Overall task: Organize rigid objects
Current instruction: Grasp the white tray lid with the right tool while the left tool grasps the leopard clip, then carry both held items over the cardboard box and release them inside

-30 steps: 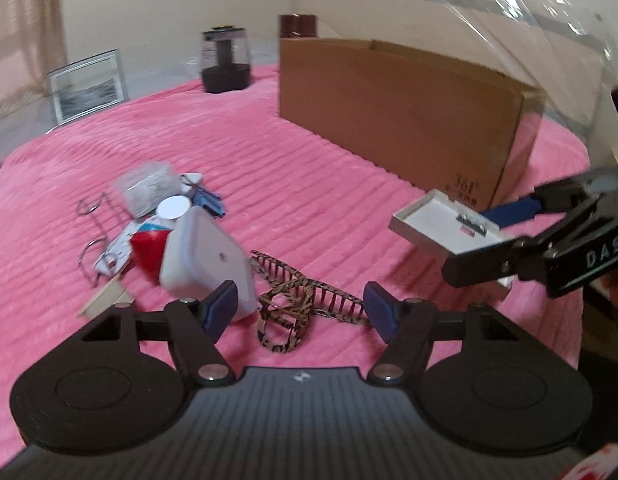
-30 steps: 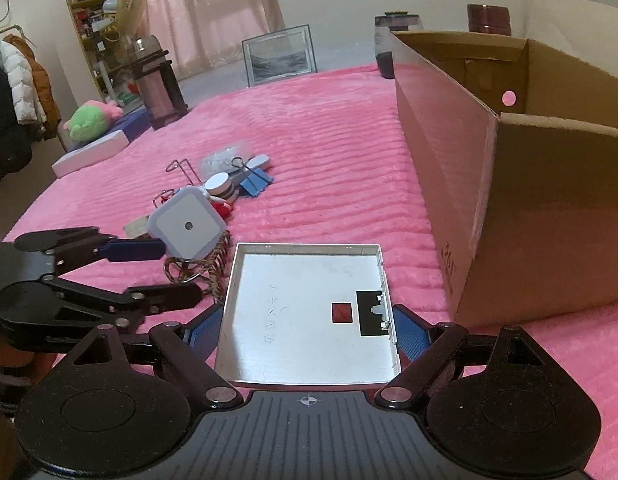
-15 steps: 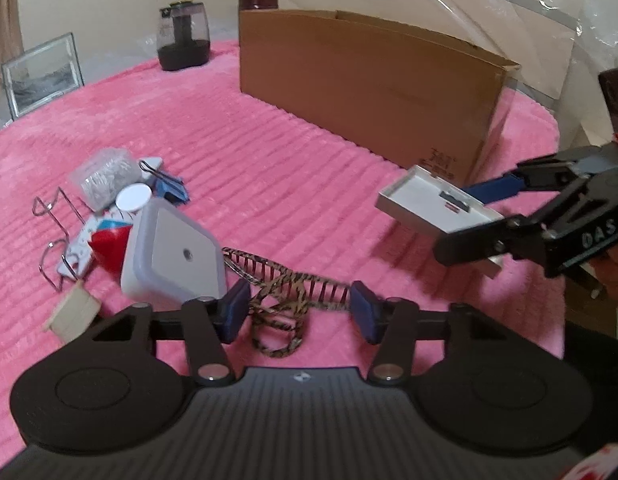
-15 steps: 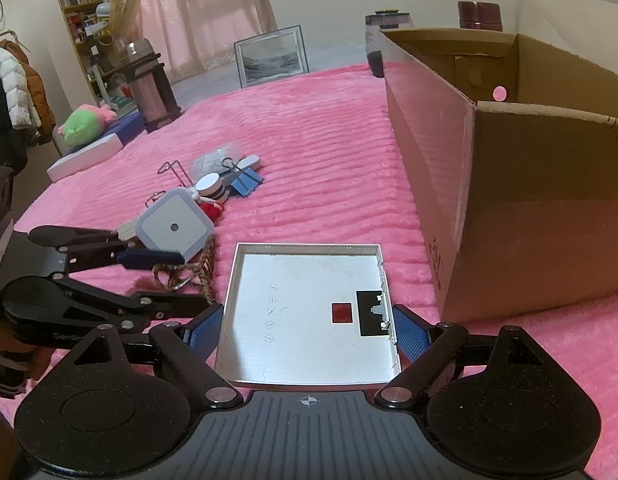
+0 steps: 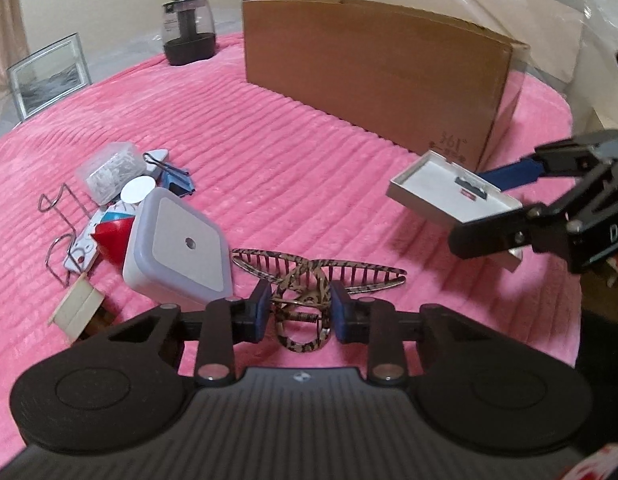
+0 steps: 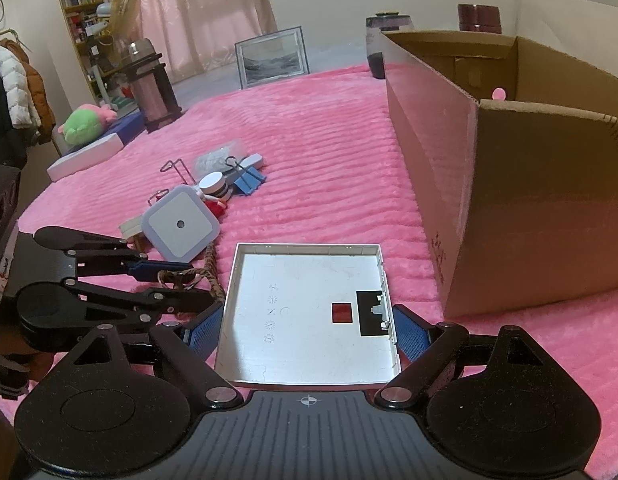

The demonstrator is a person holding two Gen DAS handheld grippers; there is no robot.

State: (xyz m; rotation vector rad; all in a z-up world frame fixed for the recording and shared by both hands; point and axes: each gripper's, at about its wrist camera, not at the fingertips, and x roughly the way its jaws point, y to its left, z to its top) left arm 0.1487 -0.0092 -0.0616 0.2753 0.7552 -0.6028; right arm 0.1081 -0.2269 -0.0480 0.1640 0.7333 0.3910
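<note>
A leopard-print hair claw clip lies on the pink blanket. My left gripper is closing on its hinge end, and both blue pads press against it. In the right wrist view the left gripper sits at the lower left with the clip between its fingers. My right gripper is shut on a shallow square silver-white cover and holds it level above the blanket. From the left wrist view that cover hangs near the corner of the open cardboard box.
A white square night-light touches the clip's left side. Behind it lie a box of paper clips, blue binder clips, a wire stand and a wooden piece. A picture frame and a dark jar stand beyond.
The left gripper's jaws went from wide apart to shut on the hair clip, and the view shifted slightly. The right gripper and its cover kept still.
</note>
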